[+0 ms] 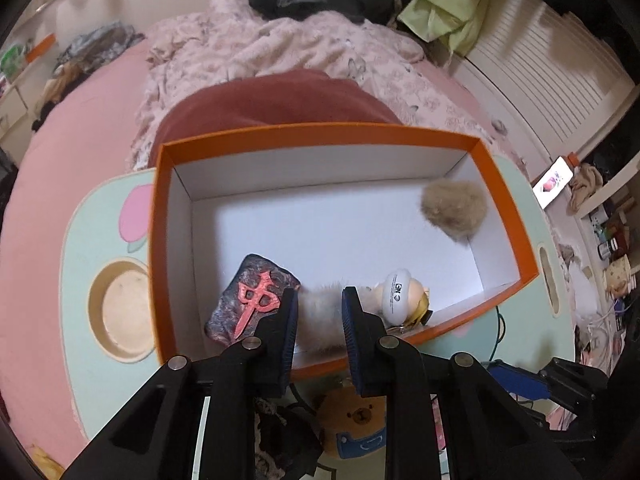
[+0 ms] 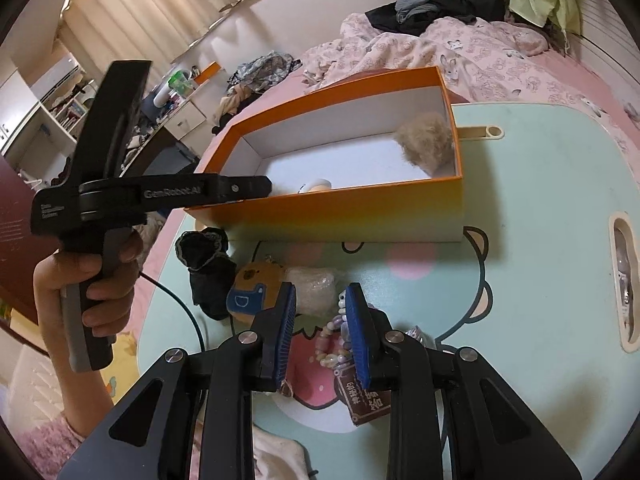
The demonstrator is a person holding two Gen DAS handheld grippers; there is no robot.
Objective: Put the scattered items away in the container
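The left gripper (image 1: 320, 300) clamped a white furry toy (image 1: 320, 320) inside the orange box (image 1: 320, 134), while the right gripper (image 2: 320, 296) stood slightly apart over a bead bracelet (image 2: 330, 344), the box ahead of it.

Orange box (image 1: 516, 216), white inside; tan pompom (image 1: 454, 210); mint table (image 2: 540, 184).

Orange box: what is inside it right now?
Inside the orange box: a tan fur ball, a dark tile with a red character, a white capsule toy, pale fluff. The left gripper hides the near floor.
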